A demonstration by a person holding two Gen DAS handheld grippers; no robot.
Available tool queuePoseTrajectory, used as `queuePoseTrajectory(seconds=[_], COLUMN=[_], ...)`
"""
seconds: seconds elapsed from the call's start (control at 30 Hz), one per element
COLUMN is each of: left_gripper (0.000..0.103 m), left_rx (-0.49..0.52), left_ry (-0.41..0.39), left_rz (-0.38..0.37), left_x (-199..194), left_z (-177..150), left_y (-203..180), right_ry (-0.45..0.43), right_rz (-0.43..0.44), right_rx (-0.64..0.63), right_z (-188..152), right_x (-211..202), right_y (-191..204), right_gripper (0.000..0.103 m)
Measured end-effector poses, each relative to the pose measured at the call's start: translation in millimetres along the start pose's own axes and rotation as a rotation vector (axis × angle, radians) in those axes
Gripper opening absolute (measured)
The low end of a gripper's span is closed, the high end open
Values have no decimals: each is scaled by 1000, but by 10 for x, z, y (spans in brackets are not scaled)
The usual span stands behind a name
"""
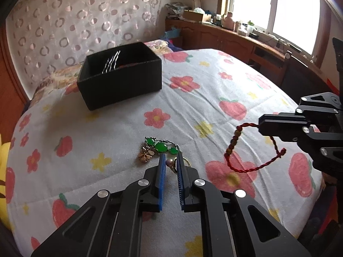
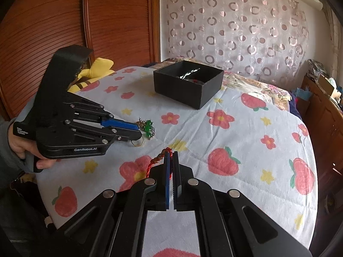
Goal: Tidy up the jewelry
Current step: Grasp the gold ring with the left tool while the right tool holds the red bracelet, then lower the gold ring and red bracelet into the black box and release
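now | left gripper (image 2: 139, 131) marked "genrobot.ai", parted around ring (image 1: 171, 164) | right gripper (image 2: 171, 153) pinching red bracelet (image 1: 235, 147)

"GenRobot.AI" is printed on the left gripper (image 2: 137, 131)'s side; a small white label there cannot be read.

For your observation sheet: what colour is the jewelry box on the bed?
Black box, clearest in the left wrist view.
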State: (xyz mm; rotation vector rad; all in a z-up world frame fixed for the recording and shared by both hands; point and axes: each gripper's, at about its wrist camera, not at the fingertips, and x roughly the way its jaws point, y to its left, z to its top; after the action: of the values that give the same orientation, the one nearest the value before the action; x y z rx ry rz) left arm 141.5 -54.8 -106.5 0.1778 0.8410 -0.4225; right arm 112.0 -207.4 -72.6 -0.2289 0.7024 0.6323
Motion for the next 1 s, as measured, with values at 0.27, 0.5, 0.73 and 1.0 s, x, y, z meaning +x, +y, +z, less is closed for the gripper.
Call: queuePoseTrajectory(seconds=[0.27, 0.5, 0.73, 1.0], left_gripper=[9, 9, 9, 9], left_rx=[-35, -62, -84, -106], left_ry=[-49, -85, -117, -163], left_rz=[-1, 17, 18, 31], left_x=[-136, -246, -302, -304], left_z=[75, 166, 300, 661], left_y=[82, 218, 364, 655], right_ry=[-25, -42, -51, -97], right_rz=[-4, -20, -29, -29], right_rx=[-15, -30, -49, -75], right_z=[154, 327, 639, 1192], right_x=[-31, -12, 111, 314], right_y=[3, -31, -85, -184], right_gripper=[3, 3, 3, 3])
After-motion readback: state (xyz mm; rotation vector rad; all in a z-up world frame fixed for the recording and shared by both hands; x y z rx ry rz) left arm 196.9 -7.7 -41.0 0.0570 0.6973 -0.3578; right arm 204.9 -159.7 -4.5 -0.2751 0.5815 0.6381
